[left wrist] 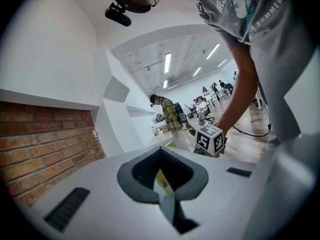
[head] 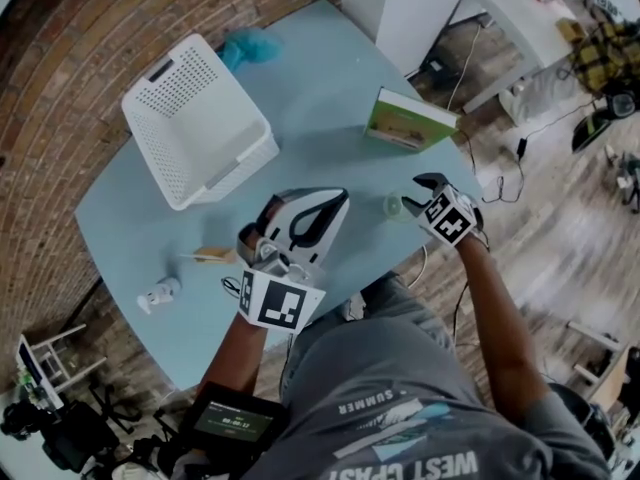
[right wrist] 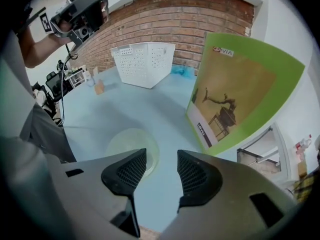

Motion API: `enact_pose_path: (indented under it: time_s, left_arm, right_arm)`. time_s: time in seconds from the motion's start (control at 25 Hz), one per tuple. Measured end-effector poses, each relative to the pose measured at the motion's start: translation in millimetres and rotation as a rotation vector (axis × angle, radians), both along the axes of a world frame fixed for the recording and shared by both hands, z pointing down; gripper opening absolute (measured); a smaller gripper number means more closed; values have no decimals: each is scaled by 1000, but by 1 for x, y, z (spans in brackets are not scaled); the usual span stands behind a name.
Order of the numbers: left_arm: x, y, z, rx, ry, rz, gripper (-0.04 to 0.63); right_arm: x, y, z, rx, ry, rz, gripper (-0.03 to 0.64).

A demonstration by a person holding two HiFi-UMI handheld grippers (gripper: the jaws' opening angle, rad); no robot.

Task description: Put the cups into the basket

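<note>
Only the right gripper view shows the pale green cup (right wrist: pixel 131 145) clearly. It stands upright, mouth up, on the blue worktop (right wrist: pixel 100 109), partly hidden under one pad of the released right claw (right wrist: pixel 161 158). The white basket (right wrist: pixel 142 64) stands well apart. The left claw (left wrist: pixel 161 159) is clenched to a slit on nothing.

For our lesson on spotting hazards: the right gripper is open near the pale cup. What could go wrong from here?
The cup sits off-centre, mostly before one jaw of the right gripper, so closing may tip it. The upright green book stands close beside and could be knocked over. The cup lies near the table edge and might slide off.
</note>
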State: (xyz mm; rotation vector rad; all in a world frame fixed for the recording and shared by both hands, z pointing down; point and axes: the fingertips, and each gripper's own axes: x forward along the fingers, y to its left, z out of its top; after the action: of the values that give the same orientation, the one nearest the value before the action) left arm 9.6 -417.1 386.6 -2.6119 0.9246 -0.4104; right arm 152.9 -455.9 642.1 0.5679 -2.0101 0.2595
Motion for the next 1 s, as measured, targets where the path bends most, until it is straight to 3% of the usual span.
enact_pose_path:
  time_s: [0.28,0.36,0.4,1.0]
  left_arm:
    - [-3,-6,6,-16,1,-15,-2]
    - [-4,-8,7,-19,3,-17,-2]
    - [-4,-9,7,-20,5,-18,-2]
    - [-20,-9,11,-24,23,-39,-2]
  right_arm:
    - [-2,0,16,-58,21,5,175]
    - [-3,0,15,-62,25,-1,48]
    - [-3,0,15,-69,24,1,40]
    - [-17,-2,-2,-80,21,11,32]
